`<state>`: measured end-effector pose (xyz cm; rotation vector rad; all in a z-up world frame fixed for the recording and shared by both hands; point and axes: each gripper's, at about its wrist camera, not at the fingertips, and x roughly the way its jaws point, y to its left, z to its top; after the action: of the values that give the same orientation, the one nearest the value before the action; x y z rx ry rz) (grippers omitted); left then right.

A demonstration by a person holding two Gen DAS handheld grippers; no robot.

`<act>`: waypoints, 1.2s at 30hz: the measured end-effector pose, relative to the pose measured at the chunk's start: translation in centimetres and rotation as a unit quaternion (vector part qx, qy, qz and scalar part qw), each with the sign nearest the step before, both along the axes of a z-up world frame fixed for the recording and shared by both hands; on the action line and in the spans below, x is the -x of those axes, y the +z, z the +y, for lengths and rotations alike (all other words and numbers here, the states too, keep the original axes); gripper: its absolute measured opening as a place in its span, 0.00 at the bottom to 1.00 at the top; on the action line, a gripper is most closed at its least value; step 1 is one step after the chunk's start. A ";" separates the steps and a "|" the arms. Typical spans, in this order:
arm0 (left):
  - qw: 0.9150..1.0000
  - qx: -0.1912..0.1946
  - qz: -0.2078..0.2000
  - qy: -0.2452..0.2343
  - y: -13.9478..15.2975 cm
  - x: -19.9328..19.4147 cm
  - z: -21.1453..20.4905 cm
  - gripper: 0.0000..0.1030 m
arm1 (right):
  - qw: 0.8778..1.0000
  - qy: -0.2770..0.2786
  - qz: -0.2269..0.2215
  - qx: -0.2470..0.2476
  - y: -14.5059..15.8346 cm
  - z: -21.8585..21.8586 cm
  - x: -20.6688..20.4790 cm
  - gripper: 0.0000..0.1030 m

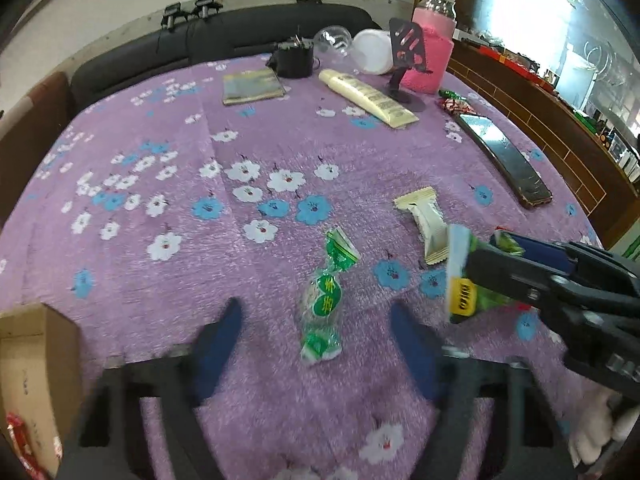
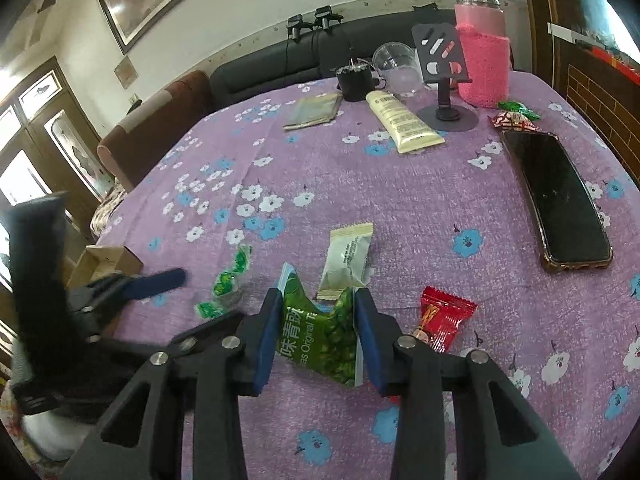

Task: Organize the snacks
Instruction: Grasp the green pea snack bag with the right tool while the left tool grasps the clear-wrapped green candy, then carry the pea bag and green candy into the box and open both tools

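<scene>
right gripper (image 2: pixel 316 332) pinches a green pea packet (image 2: pixel 320 340) between its blue pads (image 2: pixel 266 340), lifted over the purple floral cloth (image 2: pixel 400 200). cream packet (image 2: pixel 348 256) lies just beyond it, red packet (image 2: pixel 440 320) to its right, green candy (image 2: pixel 228 280) to its left. left gripper (image 2: pixel 152 280) reaches in from the left near a cardboard box (image 2: pixel 104 260). phone (image 2: pixel 556 204) lies far right.
</scene>
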<state>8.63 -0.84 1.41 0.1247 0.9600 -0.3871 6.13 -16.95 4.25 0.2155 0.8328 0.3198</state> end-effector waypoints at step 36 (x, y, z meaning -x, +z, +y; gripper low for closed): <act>0.977 0.087 -0.114 0.158 10.9 12.7 22.2 0.22 | 0.994 0.093 -0.051 -0.027 6.1 12.2 6.6 0.35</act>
<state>-4.03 21.31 12.34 -0.1399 0.6997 -0.1572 -0.50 -4.74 10.35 0.1702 0.7449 0.5236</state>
